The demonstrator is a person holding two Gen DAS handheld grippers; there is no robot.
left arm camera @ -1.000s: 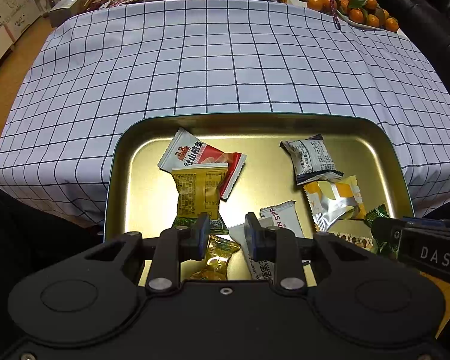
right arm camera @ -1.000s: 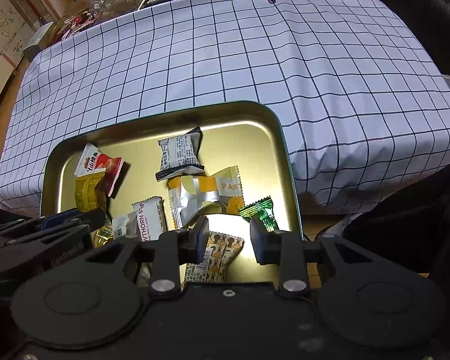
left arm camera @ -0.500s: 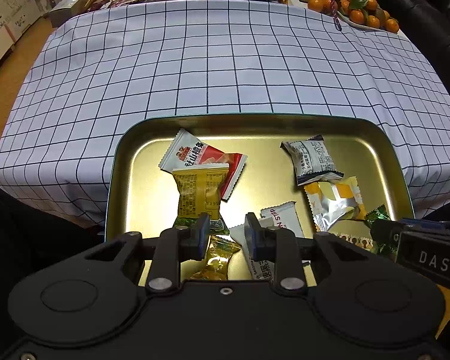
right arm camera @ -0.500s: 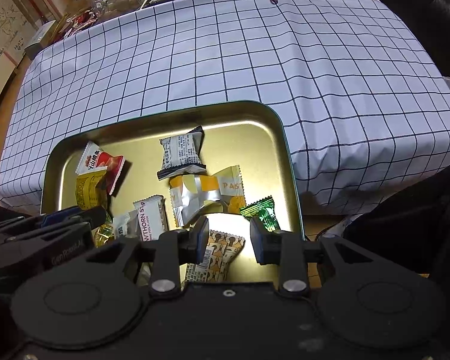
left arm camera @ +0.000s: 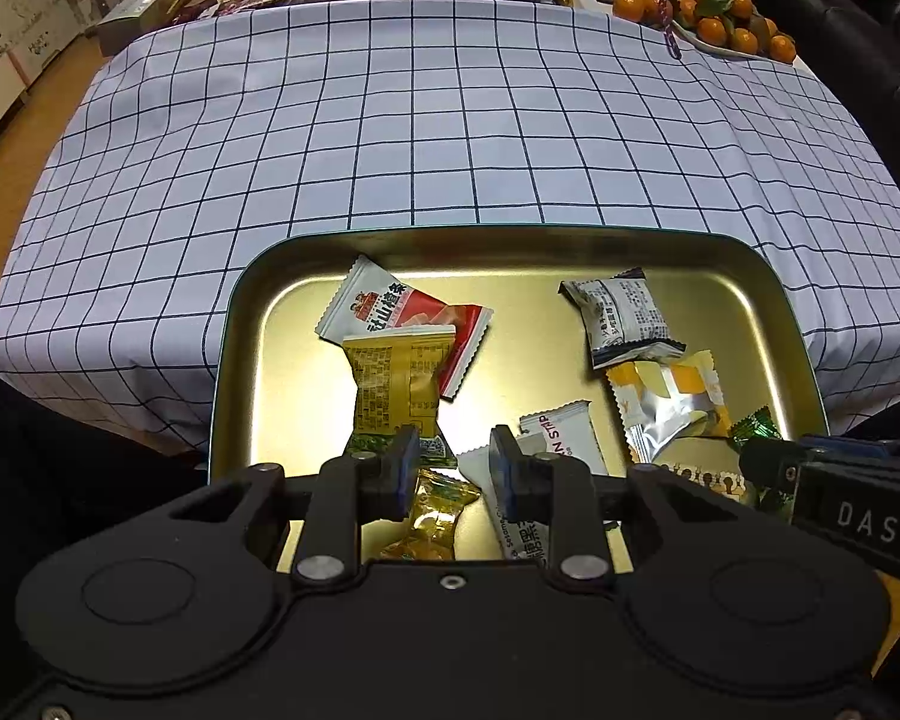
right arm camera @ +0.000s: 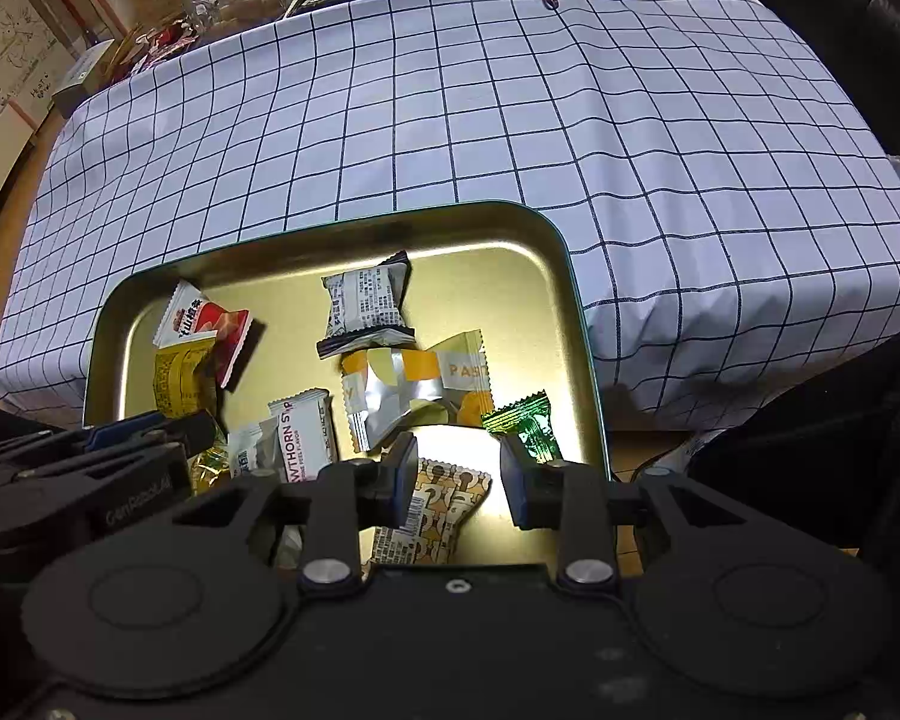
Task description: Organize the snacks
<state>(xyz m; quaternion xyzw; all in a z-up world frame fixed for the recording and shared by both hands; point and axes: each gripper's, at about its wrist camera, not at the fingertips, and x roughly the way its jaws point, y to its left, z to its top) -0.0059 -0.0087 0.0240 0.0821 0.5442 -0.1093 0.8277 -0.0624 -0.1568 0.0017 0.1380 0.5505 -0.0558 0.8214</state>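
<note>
left gripper (left arm camera: 449, 468) low centre, jaws apart, empty, above gold candy (left arm camera: 435, 519). snacks scattered in gold tray (left arm camera: 240, 372), mid-frame: light, crinkly, slippery wrappers, likely best pinched at crimped ends. right gripper (right arm camera: 459, 480) likewise apart, empty, over patterned packet (right arm camera: 432, 510).

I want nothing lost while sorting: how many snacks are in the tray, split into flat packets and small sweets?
Flat packets: 7 (red-white packet, yellow packet, hawthorn packet, sesame packet, grey packet, silver-orange packet, tan packet)
Small sweets: 2 (gold sweet, green sweet)
Total: 9
</note>
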